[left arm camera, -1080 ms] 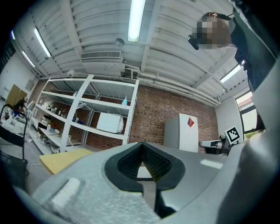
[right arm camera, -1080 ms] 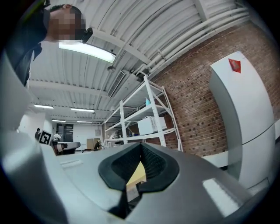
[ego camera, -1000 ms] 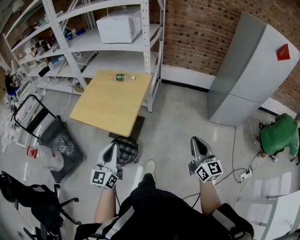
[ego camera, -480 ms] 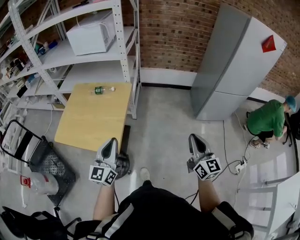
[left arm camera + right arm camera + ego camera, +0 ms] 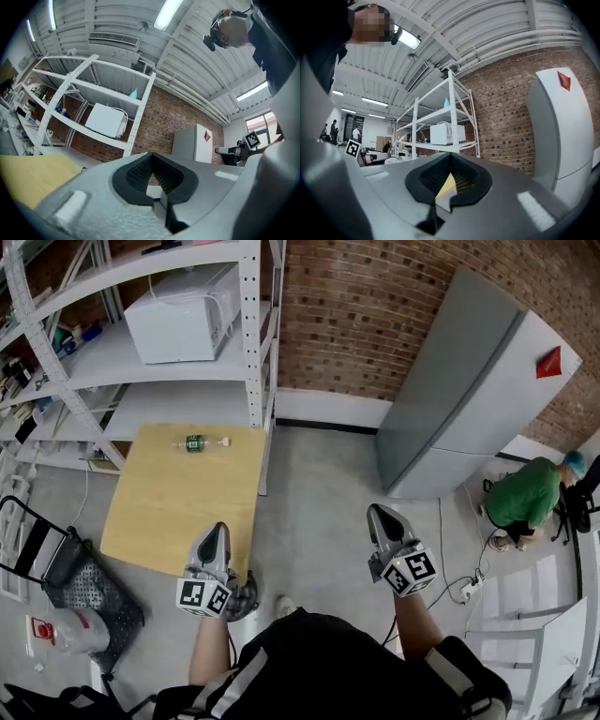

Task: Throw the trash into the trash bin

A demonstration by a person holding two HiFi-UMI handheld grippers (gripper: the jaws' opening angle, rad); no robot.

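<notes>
As seen from the head, person (image 5: 319,667): dark top, bare forearms, one gripper in each hand, pale shoe (image 5: 284,605) on the grey floor (image 5: 319,521) between them.
left gripper (image 5: 217,527): jaws closed tip to tip, nothing between the pads, marker cube at the near end, tip over the near edge of the table. Same in the left gripper view (image 5: 152,158), pads meeting, only background visible past them.
right gripper (image 5: 375,511): jaws closed, empty, over bare floor, well apart from the left one. Same in the right gripper view (image 5: 451,158), pads together, nothing gripped.
trash bin (image 5: 247,594): dark, round, on the floor just right of the left gripper, mostly hidden behind it, by the table's near corner.
power strip (image 5: 466,590): white, cables attached, on the floor right of the right gripper.
table (image 5: 178,512): light wood top, ahead of the left gripper.
black cart (image 5: 80,582): on the floor left of the table.
bottle (image 5: 196,442): the trash, clear plastic with green label, lying on its side near the table's far edge, well apart from both grippers and the bin.
shelf rack (image 5: 249,343): white metal, behind the table, white boxy appliance (image 5: 183,313) on a shelf.
grey cabinet (image 5: 459,399): tall, right of the rack, red mark (image 5: 549,362) on its side.
second person (image 5: 520,499): green top, crouched low right of the cabinet.
brick wall (image 5: 356,306): behind rack and cabinet.
</notes>
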